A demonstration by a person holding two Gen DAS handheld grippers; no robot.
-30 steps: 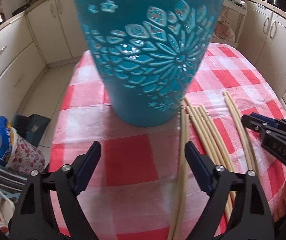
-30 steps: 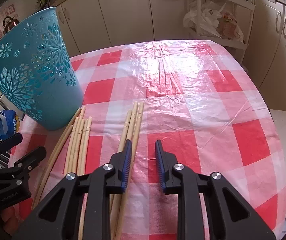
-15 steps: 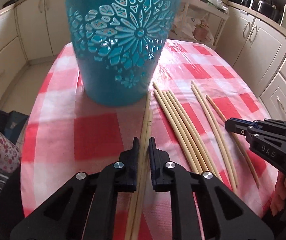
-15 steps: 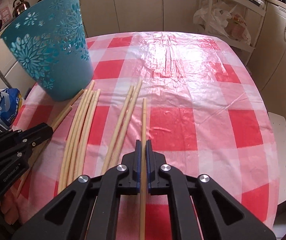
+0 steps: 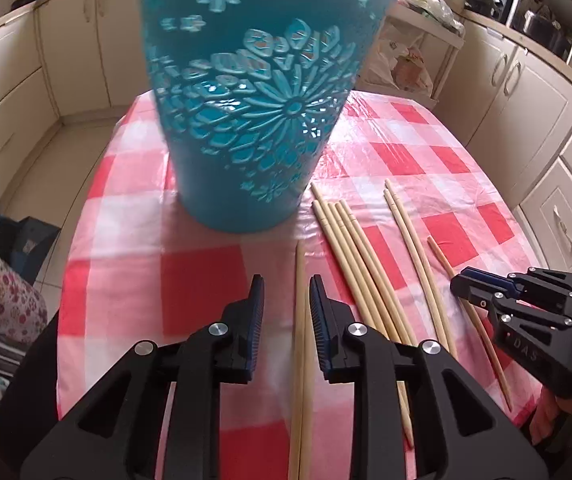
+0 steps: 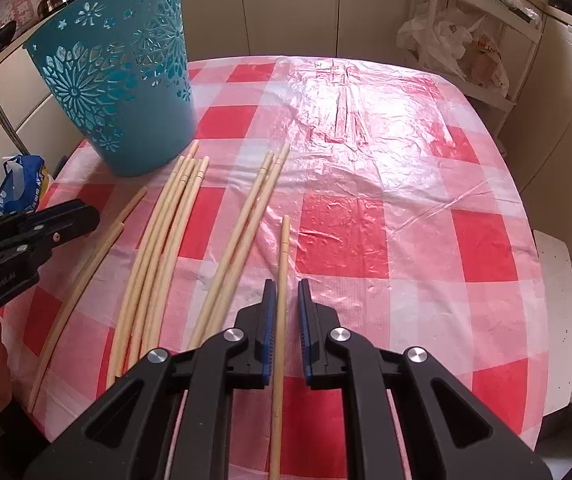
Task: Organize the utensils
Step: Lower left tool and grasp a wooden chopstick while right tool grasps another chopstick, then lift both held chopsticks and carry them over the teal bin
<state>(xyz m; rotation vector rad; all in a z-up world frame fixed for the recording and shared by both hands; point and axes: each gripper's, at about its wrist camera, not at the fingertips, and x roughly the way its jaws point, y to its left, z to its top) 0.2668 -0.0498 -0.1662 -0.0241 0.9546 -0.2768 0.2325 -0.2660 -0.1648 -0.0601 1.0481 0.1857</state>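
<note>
Not much lettering to read from my end. In the left wrist view, the right tongs [image 5: 460, 280] have "DAS" in raised letters on the black body, and whatever follows is cut off at the edge. In the right wrist view, the left tongs [image 6: 85, 212] carry white lettering that looks like "GenROBOSLAM", though it's small and I'm not sure of every letter. Nothing else legible.
</note>
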